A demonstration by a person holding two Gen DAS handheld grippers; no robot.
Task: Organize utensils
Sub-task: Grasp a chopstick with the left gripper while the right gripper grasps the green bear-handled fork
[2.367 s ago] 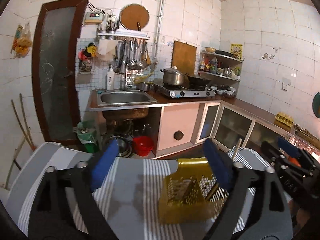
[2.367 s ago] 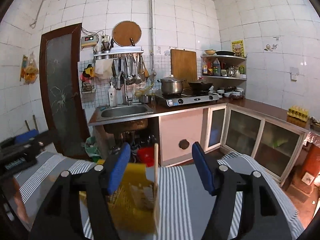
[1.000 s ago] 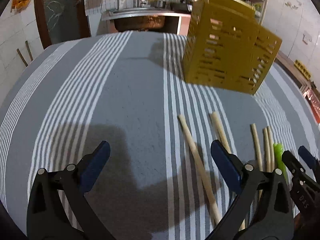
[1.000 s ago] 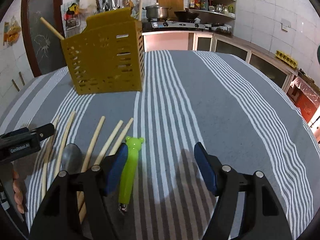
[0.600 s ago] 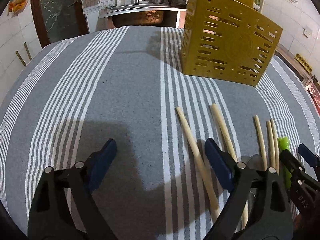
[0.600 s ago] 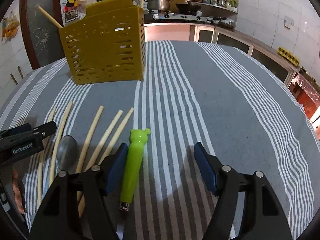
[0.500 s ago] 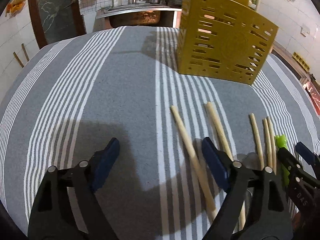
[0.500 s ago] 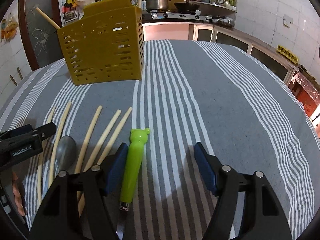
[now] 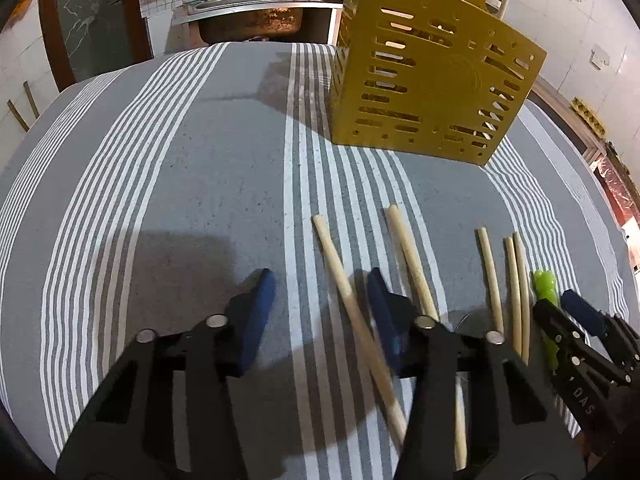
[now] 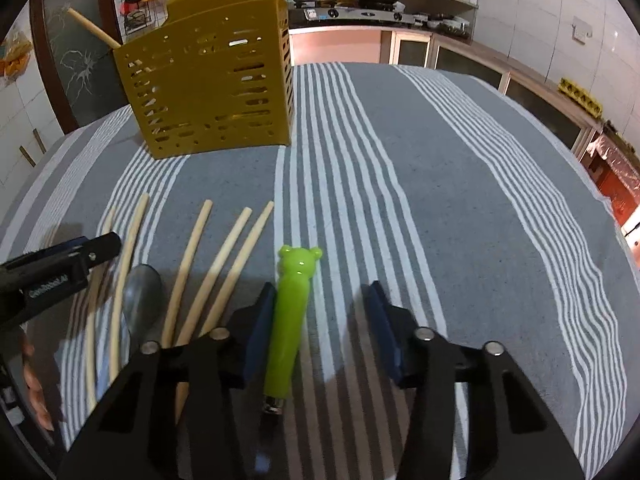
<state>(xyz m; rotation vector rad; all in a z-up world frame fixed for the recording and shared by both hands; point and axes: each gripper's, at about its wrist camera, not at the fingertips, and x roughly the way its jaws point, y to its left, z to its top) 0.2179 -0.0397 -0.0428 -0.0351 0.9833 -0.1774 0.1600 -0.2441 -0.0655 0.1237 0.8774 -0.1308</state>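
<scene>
Left hand-held gripper (image 9: 320, 312) was closing w/ a pale wooden chopstick (image 9: 340, 276) between its jaws; right hand-held gripper (image 10: 320, 320) closing beside green bear-topped plastic handle (image 10: 290, 320), neither gripping yet, near worktop's (image 10: 460, 184) front edge.

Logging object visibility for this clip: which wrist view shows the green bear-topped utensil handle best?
The right wrist view: the green bear-topped handle lies in plain sight between the closing jaws of the right gripper, bear head to metal neck. The left wrist view catches only its top end at the right edge, behind the right gripper's finger.
</scene>
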